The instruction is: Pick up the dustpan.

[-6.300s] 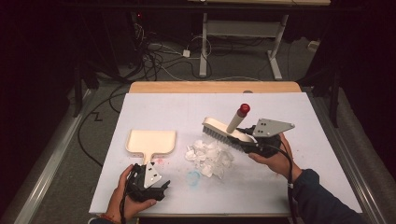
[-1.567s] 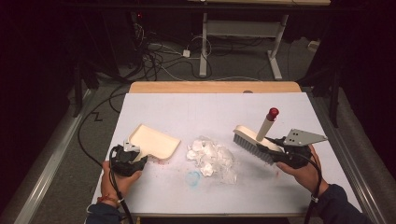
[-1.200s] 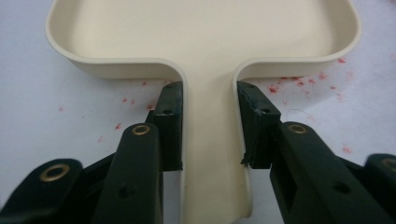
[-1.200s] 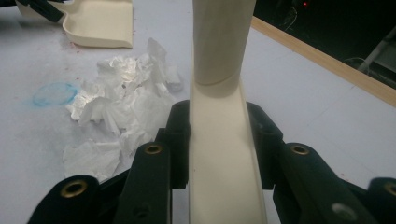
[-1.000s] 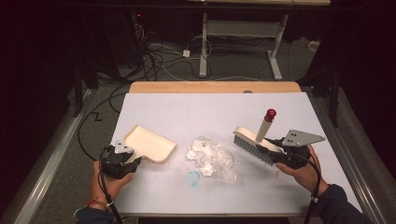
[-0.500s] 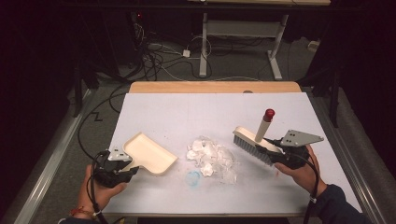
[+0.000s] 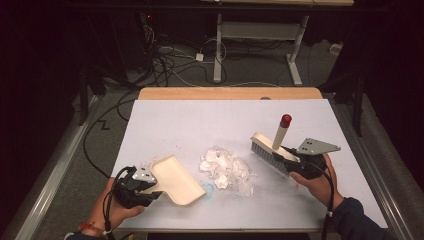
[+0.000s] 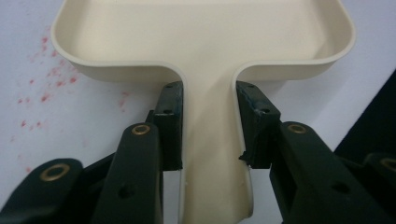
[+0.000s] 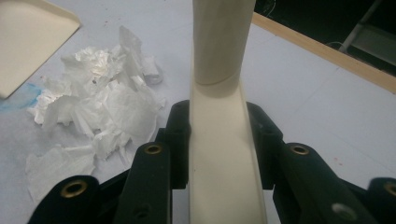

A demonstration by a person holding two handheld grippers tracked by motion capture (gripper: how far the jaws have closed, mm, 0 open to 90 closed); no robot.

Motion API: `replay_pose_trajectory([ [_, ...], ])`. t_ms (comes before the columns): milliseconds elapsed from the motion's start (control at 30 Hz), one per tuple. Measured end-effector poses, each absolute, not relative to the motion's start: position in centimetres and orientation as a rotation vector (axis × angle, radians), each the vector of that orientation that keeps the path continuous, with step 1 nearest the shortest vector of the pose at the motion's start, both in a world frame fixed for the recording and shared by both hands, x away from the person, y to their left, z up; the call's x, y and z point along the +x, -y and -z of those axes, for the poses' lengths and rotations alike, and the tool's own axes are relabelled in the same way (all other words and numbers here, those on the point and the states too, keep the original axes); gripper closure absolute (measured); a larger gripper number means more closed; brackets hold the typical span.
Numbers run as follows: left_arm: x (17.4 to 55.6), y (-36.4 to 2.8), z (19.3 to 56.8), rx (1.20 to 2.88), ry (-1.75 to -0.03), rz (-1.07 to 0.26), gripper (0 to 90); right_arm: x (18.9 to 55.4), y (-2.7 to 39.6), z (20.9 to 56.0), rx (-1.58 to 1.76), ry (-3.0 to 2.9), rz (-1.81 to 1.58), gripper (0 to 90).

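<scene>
The left gripper (image 8: 205, 126) has its fingers (image 8: 169, 123) closed nearly all the way, clamped on the narrow handle of the cream dustpan (image 8: 205, 42) just behind where the handle widens into the tray. The right gripper (image 9: 219, 144) is likewise almost shut, its fingers (image 9: 180, 140) pressing both sides of the back of the hand brush (image 9: 224, 154), whose round handle rises straight ahead of the camera.

In the high view the left gripper (image 7: 134, 186) holds the dustpan (image 7: 176, 179) at the near left of the white counter (image 7: 210, 122), the open lip angled toward the pile of torn paper scraps (image 7: 226, 169) and just beside it. The brush (image 7: 272, 149) in the right gripper (image 7: 304, 165) sits on the far side of the pile, bristles down, its red-tipped handle tilted up and away.

The step in hand looks like sweeping the scraps into the pan. To do it well, the pan's front lip should press flat on the counter with no gap, touching the near edge of the pile, and be held steady against the push. The brush should come down behind the farthest scraps, bristles lightly bent on the surface, and draw toward the pan in short strokes. Light paper scatters easily, so a slow sweep with stray pieces at the pile's right edge gathered first seems safest.
</scene>
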State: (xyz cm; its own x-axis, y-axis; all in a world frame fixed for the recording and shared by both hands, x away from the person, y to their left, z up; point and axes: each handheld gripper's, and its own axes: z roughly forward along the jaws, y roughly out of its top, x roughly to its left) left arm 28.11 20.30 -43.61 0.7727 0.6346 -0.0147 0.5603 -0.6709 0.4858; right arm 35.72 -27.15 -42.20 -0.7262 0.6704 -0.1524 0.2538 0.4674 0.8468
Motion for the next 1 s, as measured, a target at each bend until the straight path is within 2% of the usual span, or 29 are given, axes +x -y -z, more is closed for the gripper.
replay_pose_trajectory([
  [200,28.2,-19.2,43.6,2.507,-0.866,-0.192,63.3,36.3,25.4,42.9,0.797,-2.246,-1.181,68.4],
  [700,28.9,-16.5,43.8,2.535,-0.836,-0.165,63.2,36.4,17.8,44.2,0.739,-2.263,-1.233,68.4],
  [1000,29.2,-14.7,43.9,2.533,-0.838,-0.165,63.1,35.2,15.9,44.5,0.644,-2.311,-1.264,68.3],
])
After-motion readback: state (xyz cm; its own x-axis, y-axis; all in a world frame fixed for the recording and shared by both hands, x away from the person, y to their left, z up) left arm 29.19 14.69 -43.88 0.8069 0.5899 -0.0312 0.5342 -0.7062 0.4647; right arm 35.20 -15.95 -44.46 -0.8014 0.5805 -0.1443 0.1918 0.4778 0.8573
